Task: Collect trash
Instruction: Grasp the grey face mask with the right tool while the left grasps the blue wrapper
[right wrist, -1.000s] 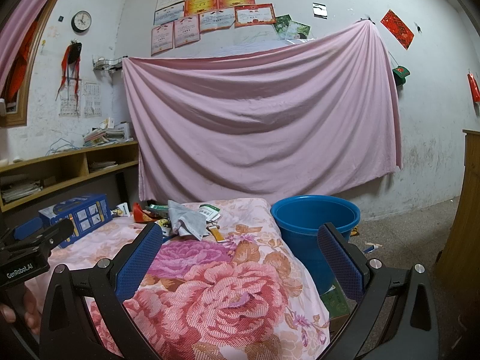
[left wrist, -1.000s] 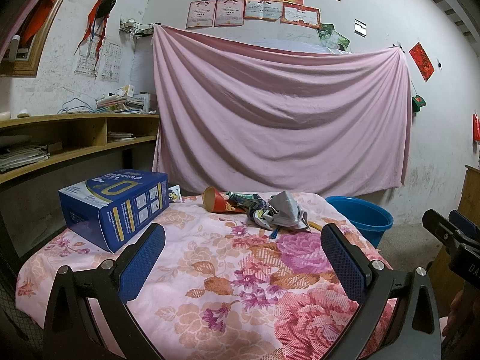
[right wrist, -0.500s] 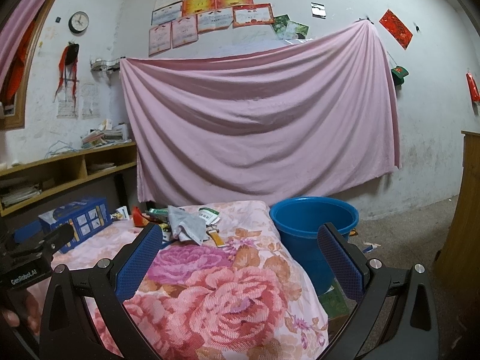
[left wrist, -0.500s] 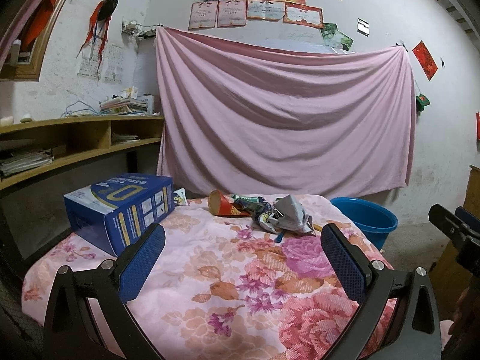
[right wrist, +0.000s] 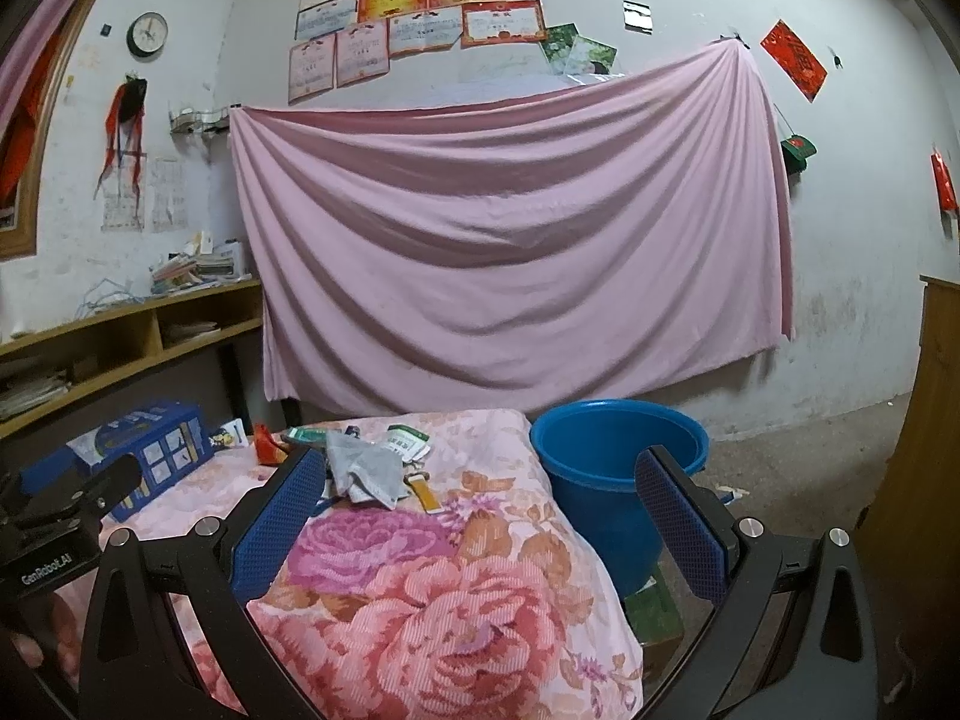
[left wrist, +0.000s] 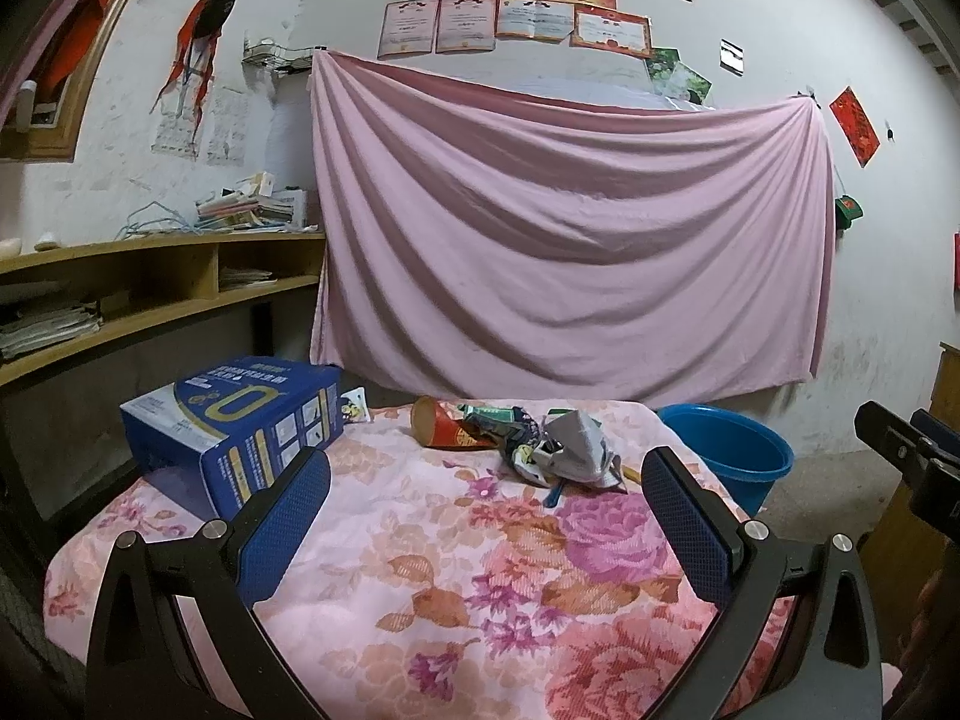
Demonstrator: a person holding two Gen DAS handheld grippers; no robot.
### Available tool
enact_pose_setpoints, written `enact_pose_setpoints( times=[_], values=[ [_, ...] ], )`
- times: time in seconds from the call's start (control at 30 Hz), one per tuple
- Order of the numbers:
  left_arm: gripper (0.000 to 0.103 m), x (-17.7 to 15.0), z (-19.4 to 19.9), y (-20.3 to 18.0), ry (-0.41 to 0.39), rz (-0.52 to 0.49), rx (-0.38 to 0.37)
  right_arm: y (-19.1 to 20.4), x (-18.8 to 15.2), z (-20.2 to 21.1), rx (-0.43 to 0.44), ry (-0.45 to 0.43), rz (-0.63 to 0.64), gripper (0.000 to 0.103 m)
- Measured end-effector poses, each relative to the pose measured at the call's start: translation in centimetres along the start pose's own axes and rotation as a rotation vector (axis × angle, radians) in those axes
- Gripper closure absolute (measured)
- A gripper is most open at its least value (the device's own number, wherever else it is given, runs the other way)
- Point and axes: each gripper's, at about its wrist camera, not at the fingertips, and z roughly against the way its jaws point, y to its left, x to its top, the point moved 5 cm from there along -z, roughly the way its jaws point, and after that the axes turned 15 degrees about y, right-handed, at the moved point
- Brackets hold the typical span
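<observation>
Both our grippers, left gripper point(left wrist: 480, 516) and right gripper point(right wrist: 474, 516), are released; we should reach ahead slowly to the trash point(left wrist: 540, 444), then drop it in the bucket point(right wrist: 618, 462).

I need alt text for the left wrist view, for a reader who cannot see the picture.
The open left gripper hovers over a table with a floral cloth, holding nothing. At the far end lies a trash pile of wrappers and a red paper cup, with a blue carton to the left. A blue bucket stands beyond the table's right edge, before a pink sheet.
</observation>
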Motion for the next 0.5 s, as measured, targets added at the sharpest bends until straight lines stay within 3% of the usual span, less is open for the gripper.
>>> enact_pose_setpoints(
  times=[0.5],
  values=[
    [0.001, 3.8, -3.8, -1.0, -0.015, -0.053, -0.032, -0.8, 3.6, -2.8, 0.024, -0.056, 0.06, 0.0]
  ],
)
